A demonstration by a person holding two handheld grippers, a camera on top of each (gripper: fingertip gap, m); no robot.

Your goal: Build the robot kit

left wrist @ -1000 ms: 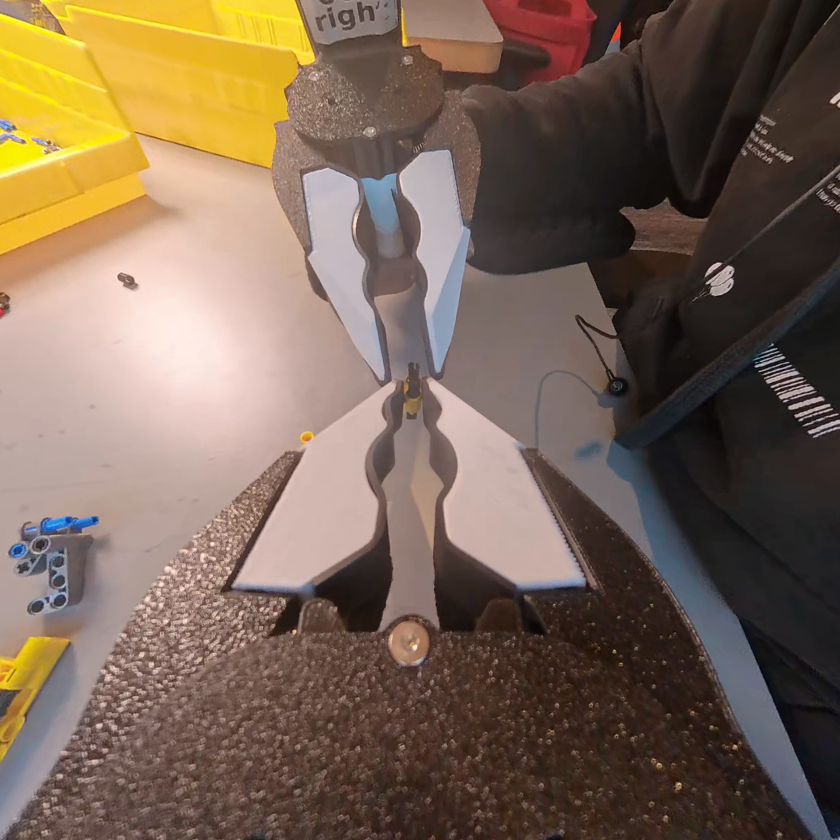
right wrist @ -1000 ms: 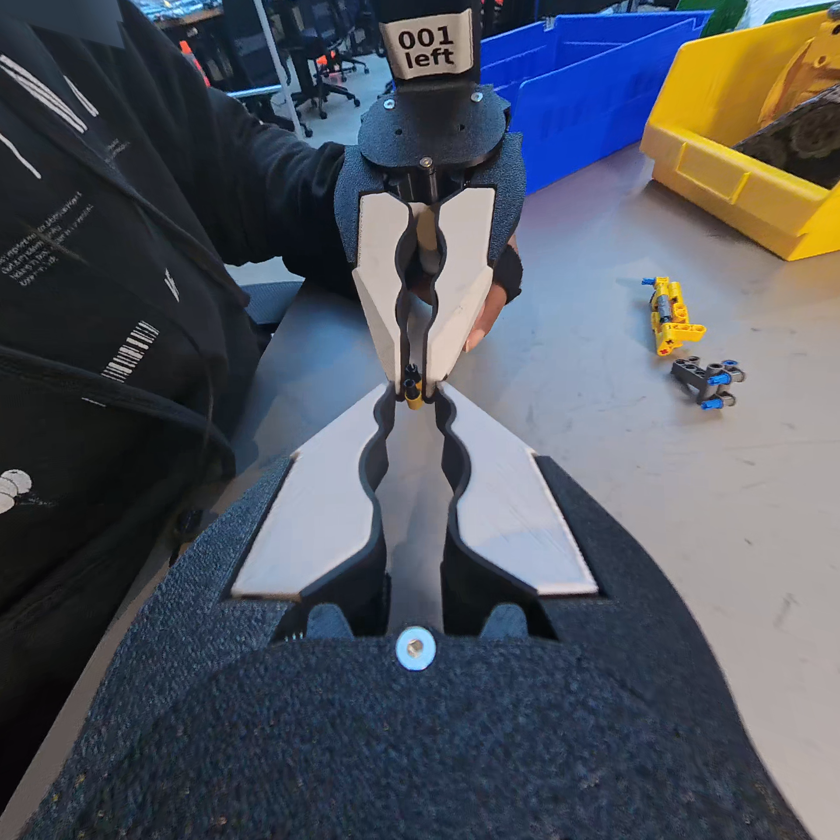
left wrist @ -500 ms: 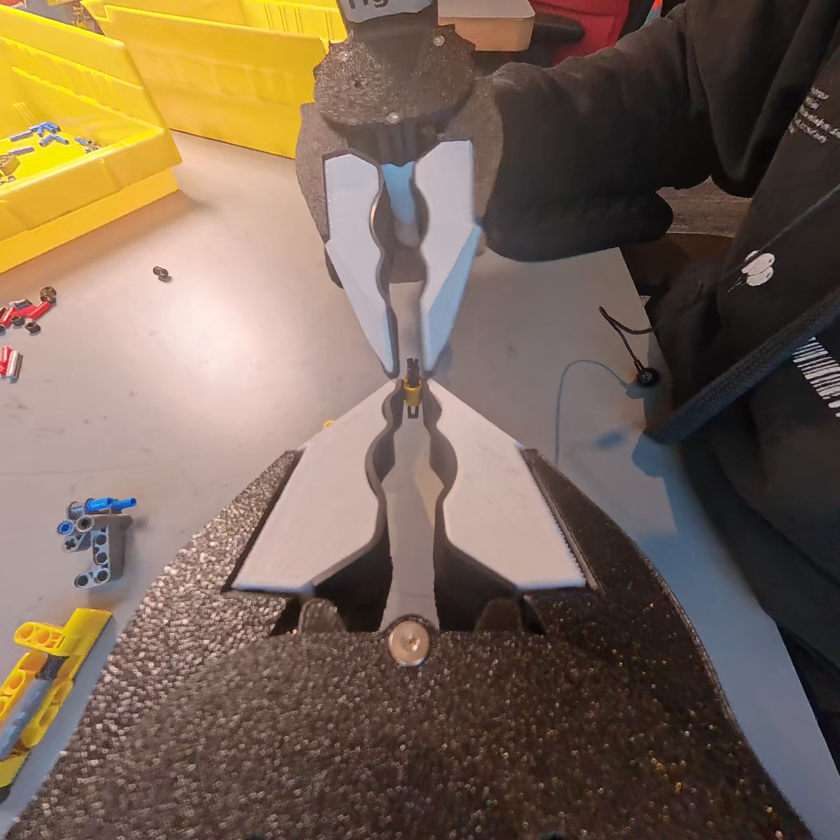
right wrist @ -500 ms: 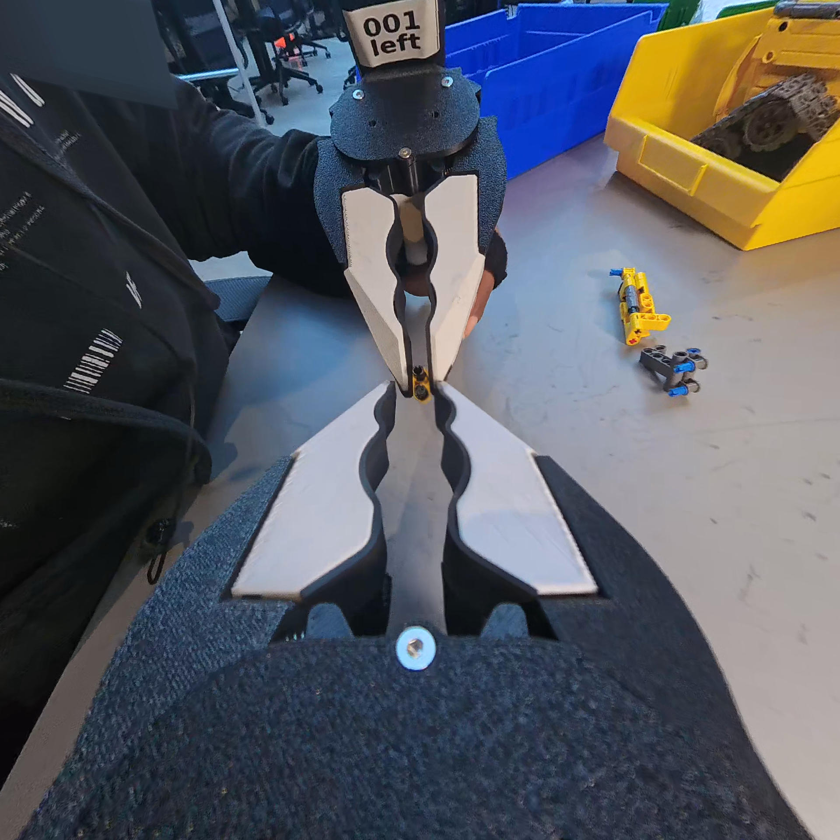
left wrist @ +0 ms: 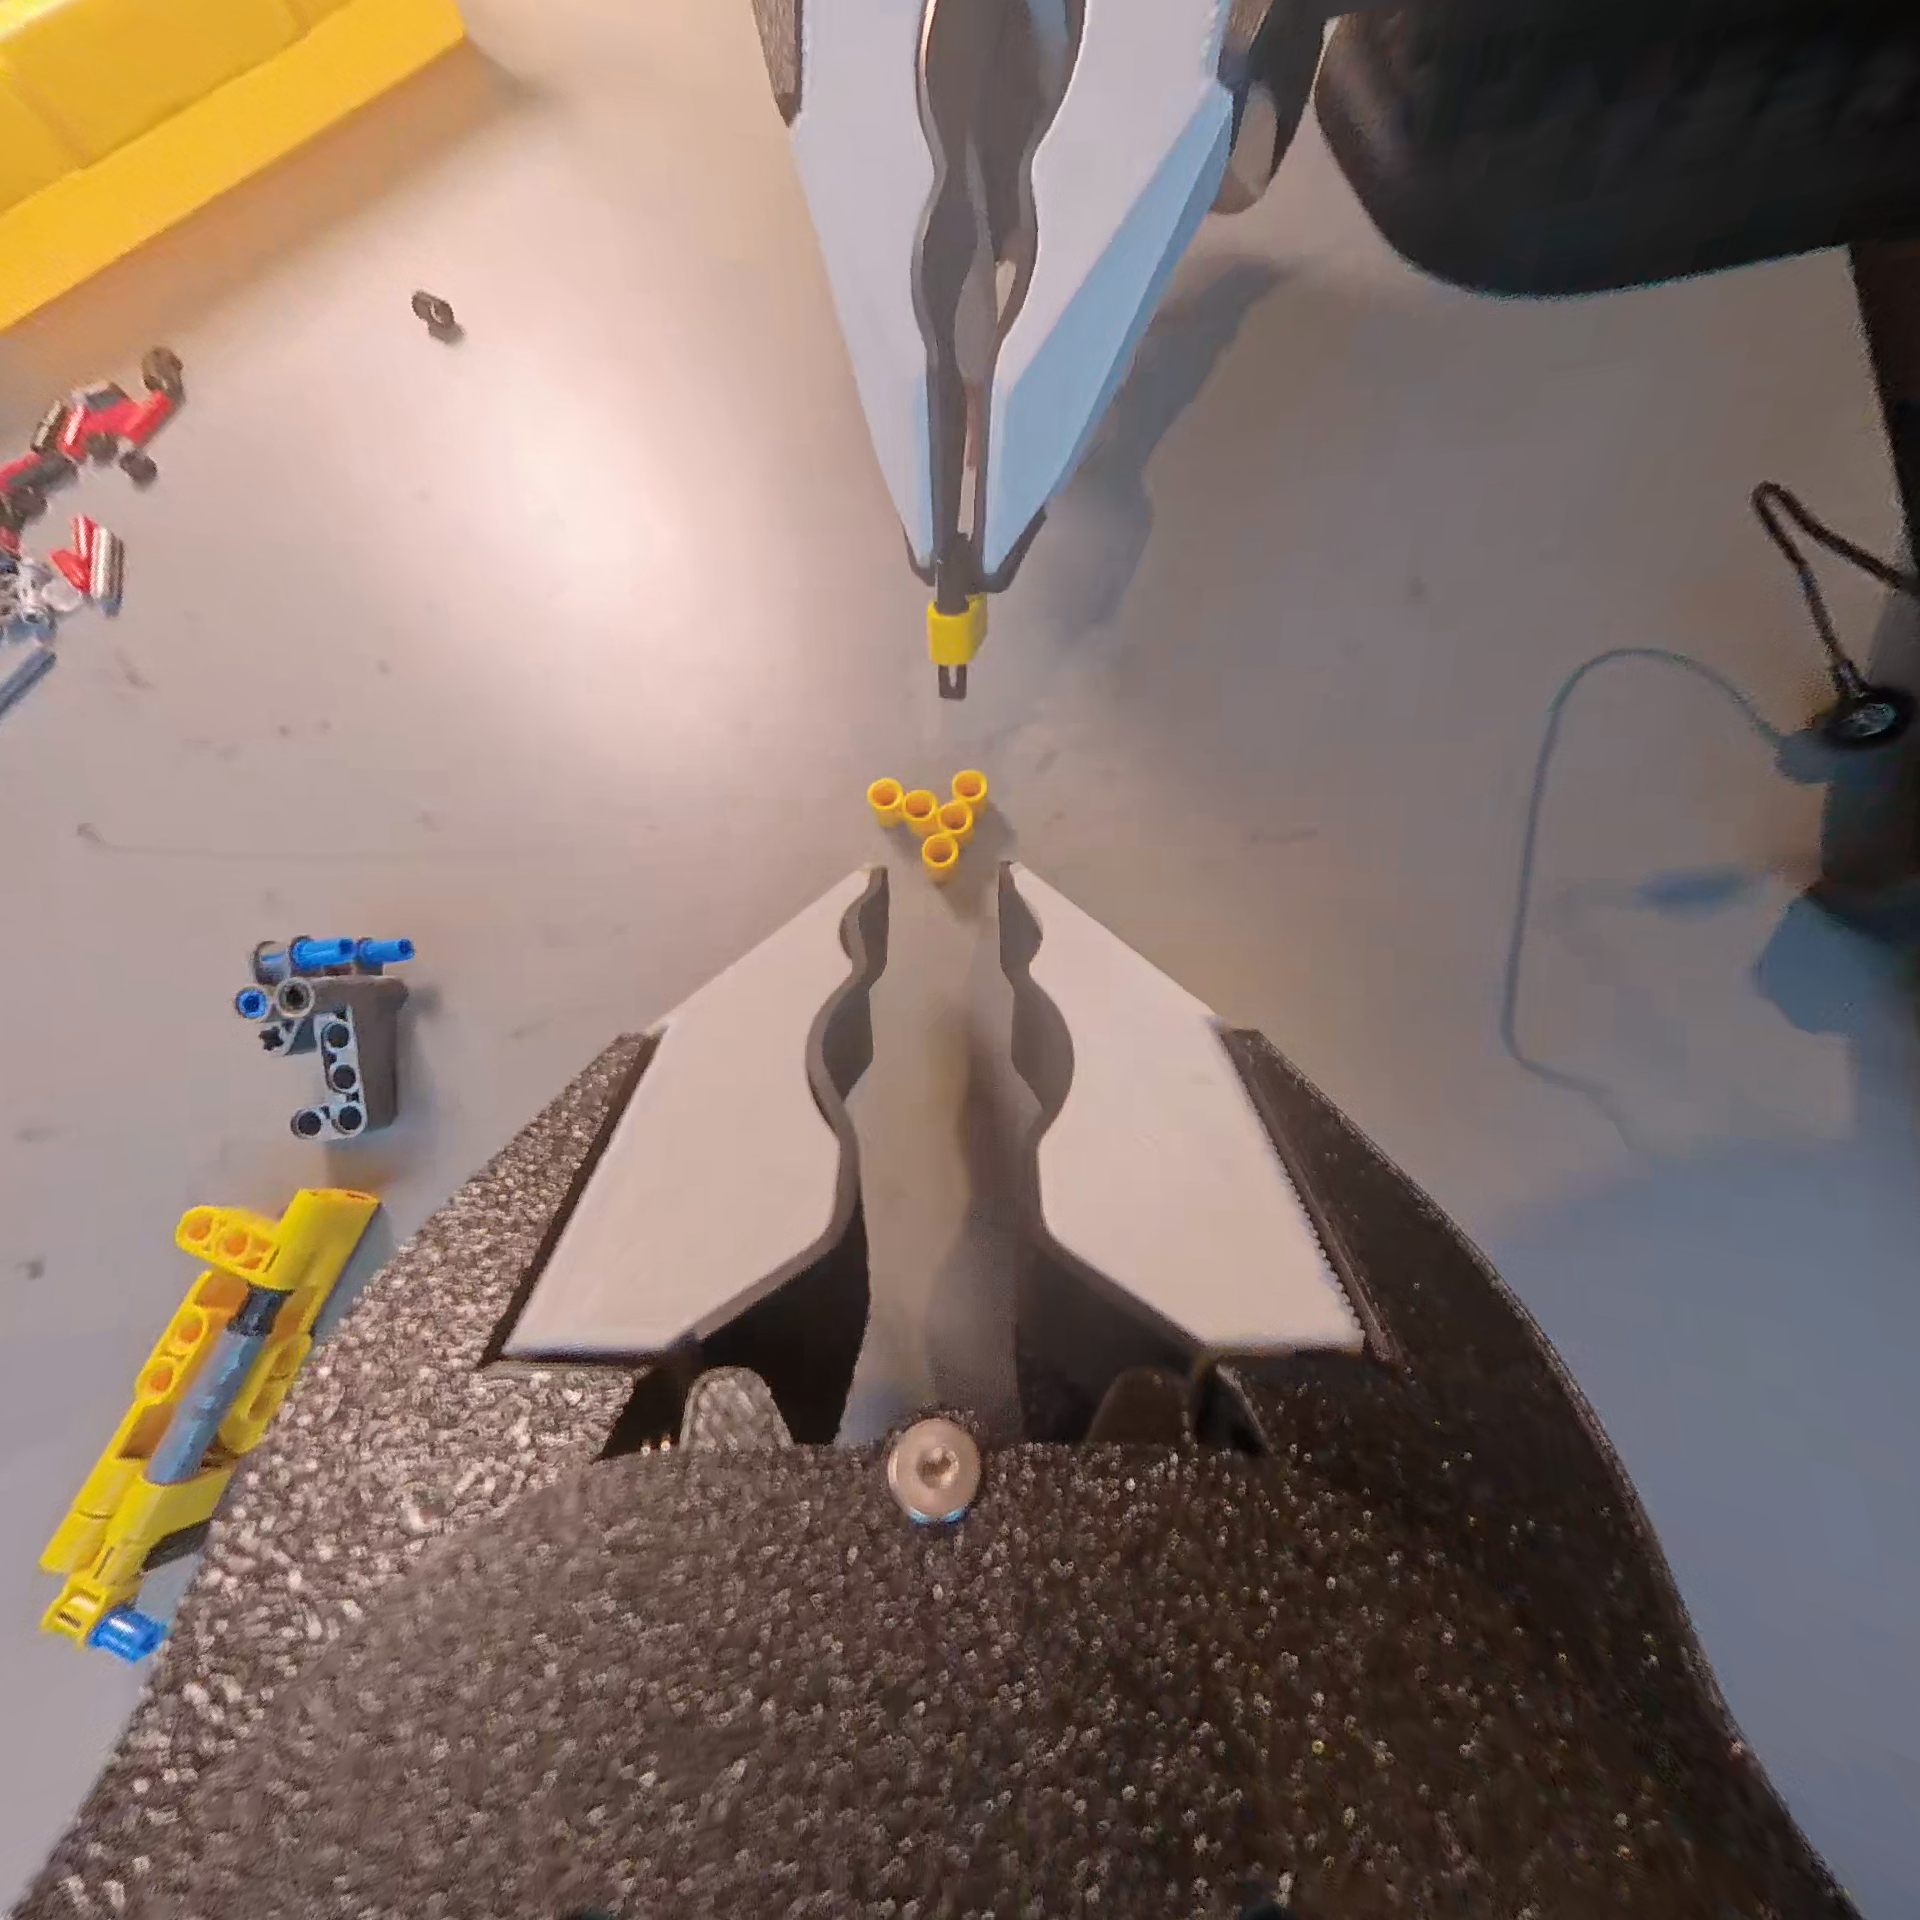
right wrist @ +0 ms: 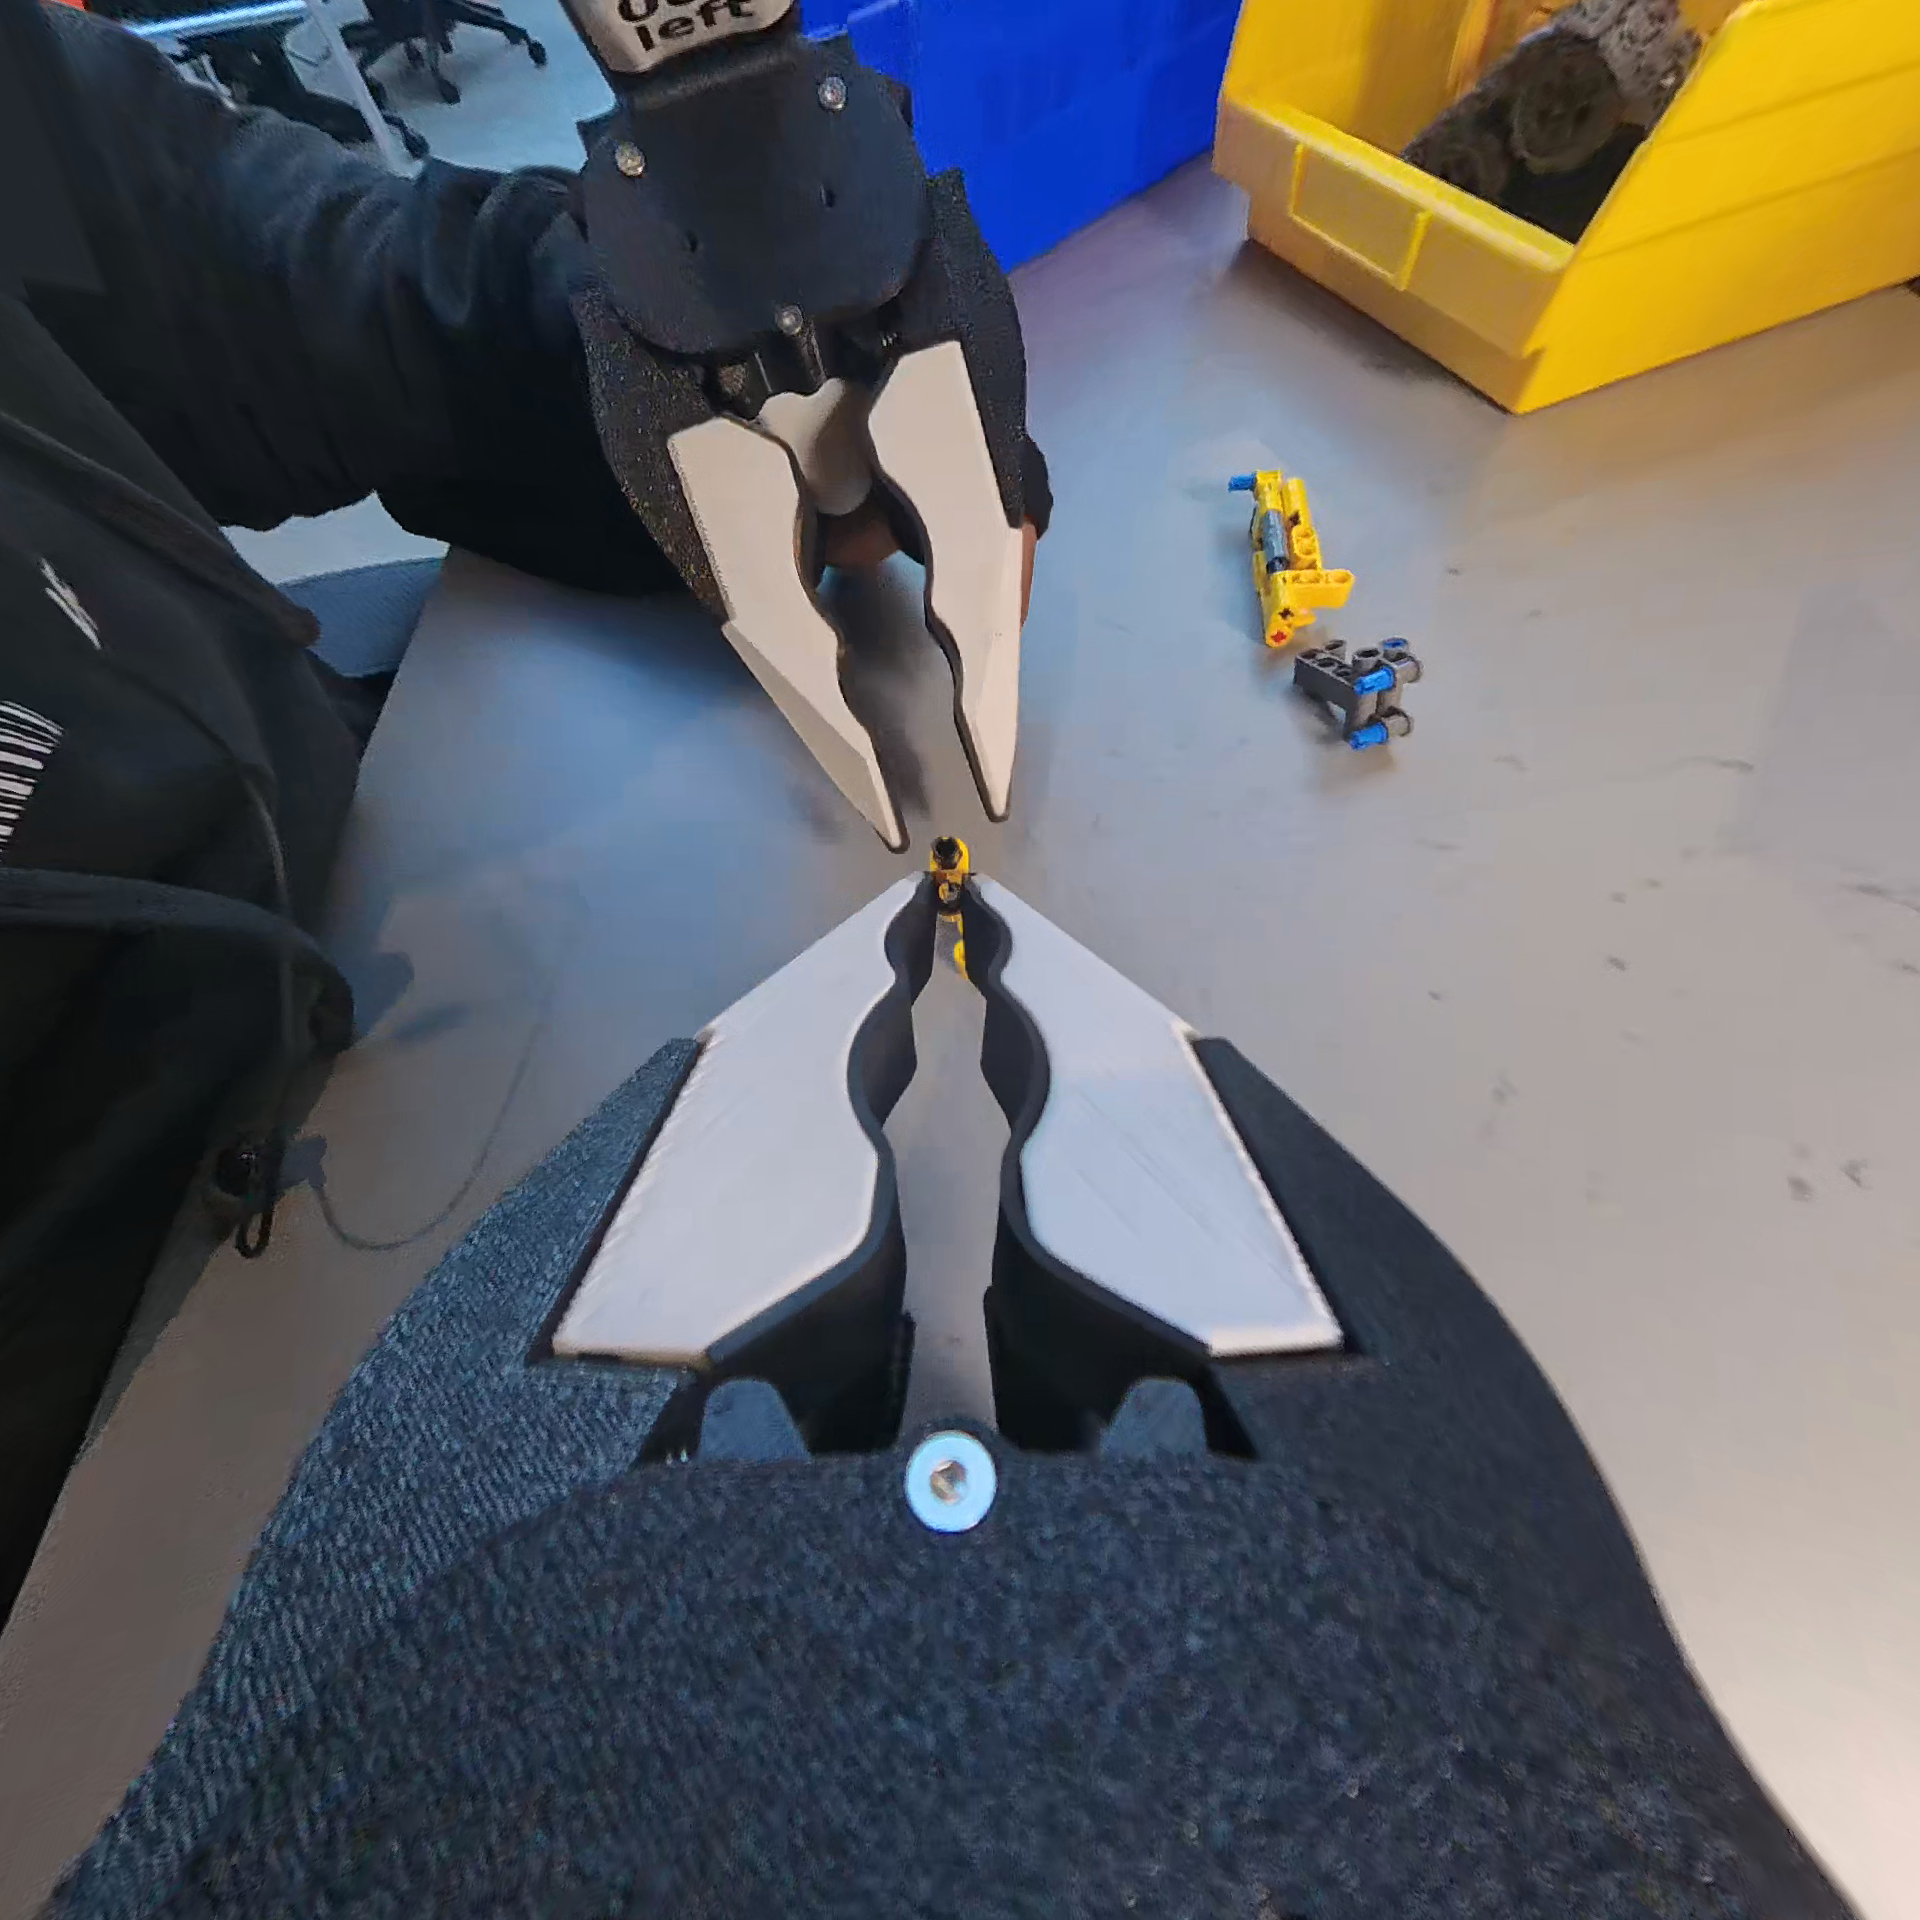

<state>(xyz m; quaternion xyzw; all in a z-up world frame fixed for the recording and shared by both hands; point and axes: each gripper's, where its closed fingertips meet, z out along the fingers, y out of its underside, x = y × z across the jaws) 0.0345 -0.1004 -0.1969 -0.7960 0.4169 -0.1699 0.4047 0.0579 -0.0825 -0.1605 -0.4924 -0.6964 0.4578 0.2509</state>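
Note:
My right gripper (right wrist: 951, 883) is shut on a thin black axle carrying a yellow bush (right wrist: 948, 860), held just above the grey table (right wrist: 1455, 1039). In the left wrist view the right gripper (left wrist: 961, 587) comes down from the top, with the yellow bush (left wrist: 956, 629) just below its tips. My left gripper (left wrist: 943, 868) is open and empty, low over a cluster of several loose yellow bushes (left wrist: 954, 821) on the table. In the right wrist view the left gripper (right wrist: 945, 826) faces mine, its tips a short way from the axle.
A grey and blue beam assembly (left wrist: 332, 1029) and a yellow assembly (left wrist: 208, 1382) lie at left, red parts (left wrist: 94, 426) farther left. Yellow bins (right wrist: 1558, 208) and a blue bin (right wrist: 1039, 125) stand at the back. A black-sleeved arm (right wrist: 312, 343) and a cord (left wrist: 1829, 582) lie near the table edge. There is about 5 cm between the tips of the two grippers.
My left gripper has opened, let go of the axle with the yellow bush, and drawn back and down toward the table. My right gripper has closed on the axle.

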